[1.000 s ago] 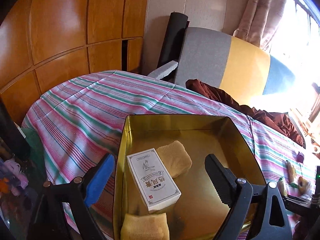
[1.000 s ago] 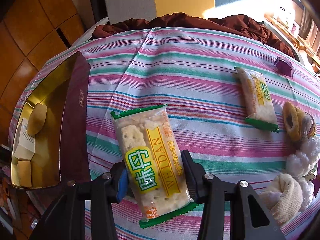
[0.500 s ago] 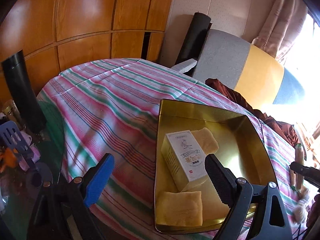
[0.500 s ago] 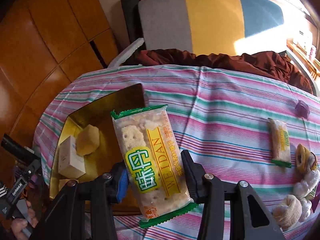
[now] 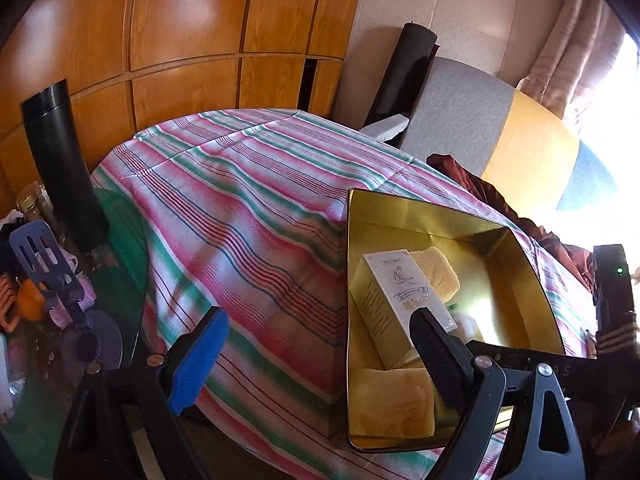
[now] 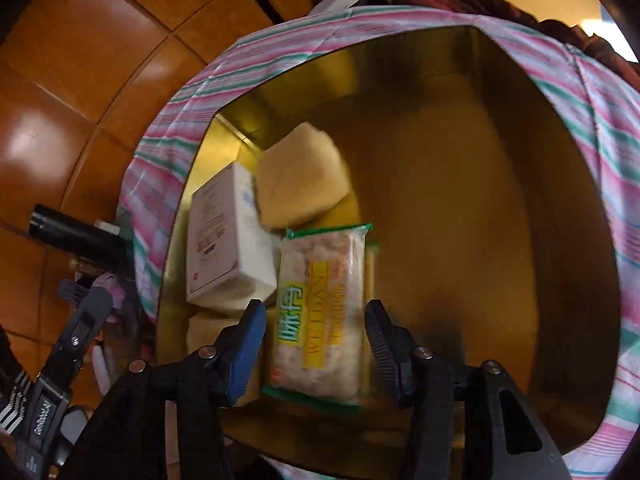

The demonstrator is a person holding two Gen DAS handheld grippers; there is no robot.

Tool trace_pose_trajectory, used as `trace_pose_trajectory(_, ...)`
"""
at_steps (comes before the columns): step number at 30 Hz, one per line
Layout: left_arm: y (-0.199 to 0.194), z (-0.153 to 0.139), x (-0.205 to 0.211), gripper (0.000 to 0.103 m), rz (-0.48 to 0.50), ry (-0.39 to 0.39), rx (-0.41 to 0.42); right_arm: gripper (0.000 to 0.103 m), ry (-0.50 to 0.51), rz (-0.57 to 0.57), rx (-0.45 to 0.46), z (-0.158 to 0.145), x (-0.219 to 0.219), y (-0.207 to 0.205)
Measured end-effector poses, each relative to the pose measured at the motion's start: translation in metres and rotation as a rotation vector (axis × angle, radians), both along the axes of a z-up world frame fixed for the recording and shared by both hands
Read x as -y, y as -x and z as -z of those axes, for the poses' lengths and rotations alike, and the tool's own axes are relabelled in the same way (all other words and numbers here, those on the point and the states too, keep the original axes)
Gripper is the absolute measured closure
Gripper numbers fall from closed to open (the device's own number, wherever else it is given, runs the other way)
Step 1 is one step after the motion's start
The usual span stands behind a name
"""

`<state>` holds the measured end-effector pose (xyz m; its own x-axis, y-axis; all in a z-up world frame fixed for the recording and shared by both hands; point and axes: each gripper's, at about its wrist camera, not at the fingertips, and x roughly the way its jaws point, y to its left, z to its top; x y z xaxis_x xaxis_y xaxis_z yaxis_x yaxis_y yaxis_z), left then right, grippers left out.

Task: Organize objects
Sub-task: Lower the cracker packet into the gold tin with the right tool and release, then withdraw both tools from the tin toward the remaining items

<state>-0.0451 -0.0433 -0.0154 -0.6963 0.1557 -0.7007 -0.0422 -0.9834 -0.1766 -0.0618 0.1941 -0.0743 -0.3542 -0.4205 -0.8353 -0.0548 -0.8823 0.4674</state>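
My right gripper (image 6: pixel 314 320) hovers over the open gold tin (image 6: pixel 520 200), pointing steeply down into it. Its jaws are opening, and the green-and-yellow cracker packet (image 6: pixel 320 312) lies between them with a gap to each pad. In the tin, left of the packet, stands a white box (image 6: pixel 224 248), with a yellow sponge (image 6: pixel 300 180) behind it. My left gripper (image 5: pixel 320 320) is wide open and empty over the striped cloth at the gold tin's (image 5: pixel 420 216) left rim. That view shows the white box (image 5: pixel 400 292) and two yellow sponges (image 5: pixel 392 408) inside.
The striped tablecloth (image 5: pixel 240 208) covers the table. At its left edge stand a tall black flask (image 5: pixel 60 168), a jar (image 5: pixel 32 204) and a purple spatula (image 5: pixel 44 264). Wooden cabinets (image 5: pixel 180 40) and a grey-and-yellow cushion (image 5: pixel 480 128) lie behind.
My right gripper carried the cracker packet from over the cloth to above the tin, tipped down, and its jaws have parted from the packet. The left gripper shifted left of the tin.
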Motion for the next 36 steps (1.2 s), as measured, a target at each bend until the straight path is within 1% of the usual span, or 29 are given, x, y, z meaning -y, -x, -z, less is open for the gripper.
trace_pose_trajectory(2, 0.001, 0.001, 0.001, 0.011, -0.002, 0.000, 0.004, 0.045, 0.032, -0.017, 0.001, 0.001, 0.005, -0.003)
trace_pose_trajectory(4, 0.000, 0.000, 0.001, 0.011, -0.001, -0.002, 0.000, 0.044, 0.022, -0.033, -0.013, -0.002, 0.009, -0.007)
trace_pose_trajectory(9, -0.002, -0.004, -0.004, 0.011, 0.015, 0.009, -0.018, 0.044, -0.055, -0.023, -0.076, -0.019, 0.007, -0.019)
trace_pose_trajectory(11, -0.003, -0.007, -0.008, 0.011, 0.026, 0.017, -0.024, 0.044, -0.110, -0.007, -0.113, -0.028, 0.005, -0.025)
trace_pose_trajectory(14, -0.006, -0.011, -0.014, 0.010, 0.047, 0.031, -0.037, 0.040, -0.179, 0.019, -0.170, -0.042, -0.004, -0.038)
trace_pose_trajectory(15, -0.007, -0.012, -0.017, 0.010, 0.054, 0.038, -0.042, 0.037, -0.195, 0.034, -0.182, -0.045, -0.011, -0.043)
trace_pose_trajectory(17, -0.009, -0.015, -0.022, 0.010, 0.071, 0.047, -0.053, 0.034, -0.211, 0.062, -0.201, -0.050, -0.022, -0.051)
trace_pose_trajectory(20, -0.011, -0.019, -0.030, 0.009, 0.097, 0.061, -0.063, 0.032, -0.232, 0.108, -0.222, -0.056, -0.041, -0.061)
trace_pose_trajectory(27, -0.015, -0.025, -0.055, 0.009, 0.165, 0.094, -0.075, 0.031, -0.258, 0.258, -0.230, -0.068, -0.104, -0.090)
trace_pose_trajectory(34, -0.020, -0.031, -0.092, 0.009, 0.253, 0.125, -0.088, 0.031, -0.299, 0.410, -0.220, -0.074, -0.172, -0.120)
trace_pose_trajectory(36, -0.021, -0.032, -0.103, 0.009, 0.280, 0.131, -0.092, 0.029, -0.316, 0.450, -0.216, -0.076, -0.191, -0.127)
